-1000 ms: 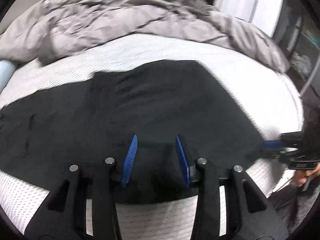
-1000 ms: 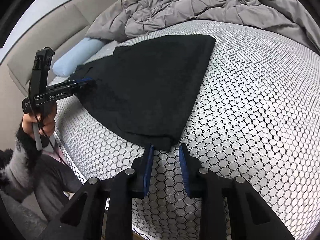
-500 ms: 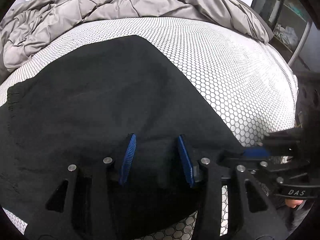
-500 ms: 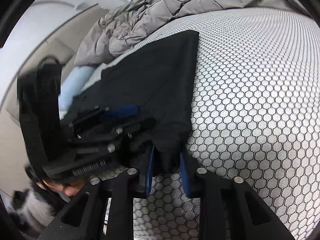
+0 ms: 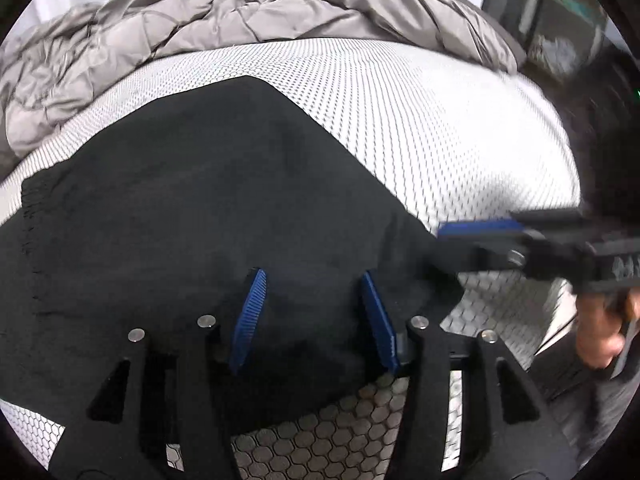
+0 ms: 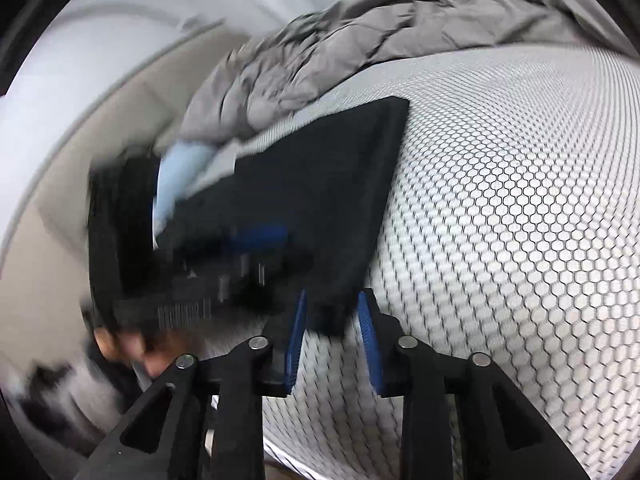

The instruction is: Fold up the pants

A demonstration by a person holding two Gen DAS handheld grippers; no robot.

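Black pants [image 5: 192,216] lie spread on the white honeycomb mattress [image 5: 420,120]. My left gripper [image 5: 312,280] is open, its blue pads on either side of the near edge of the cloth. My right gripper [image 6: 330,308] is open around the near corner of the pants [image 6: 320,200]; it also shows in the left wrist view [image 5: 472,236] at the right corner of the cloth. The left gripper appears blurred in the right wrist view [image 6: 256,240].
A rumpled grey duvet [image 5: 200,28] is heaped along the far side of the bed. A light blue pillow [image 6: 180,176] lies at the left. A beige headboard [image 6: 60,208] stands behind it. A shelf [image 5: 560,12] is at the far right.
Both grippers have moved in onto the near edge of the pants. The right gripper's jaws now stand wider around the corner of the cloth. The left gripper stays open.
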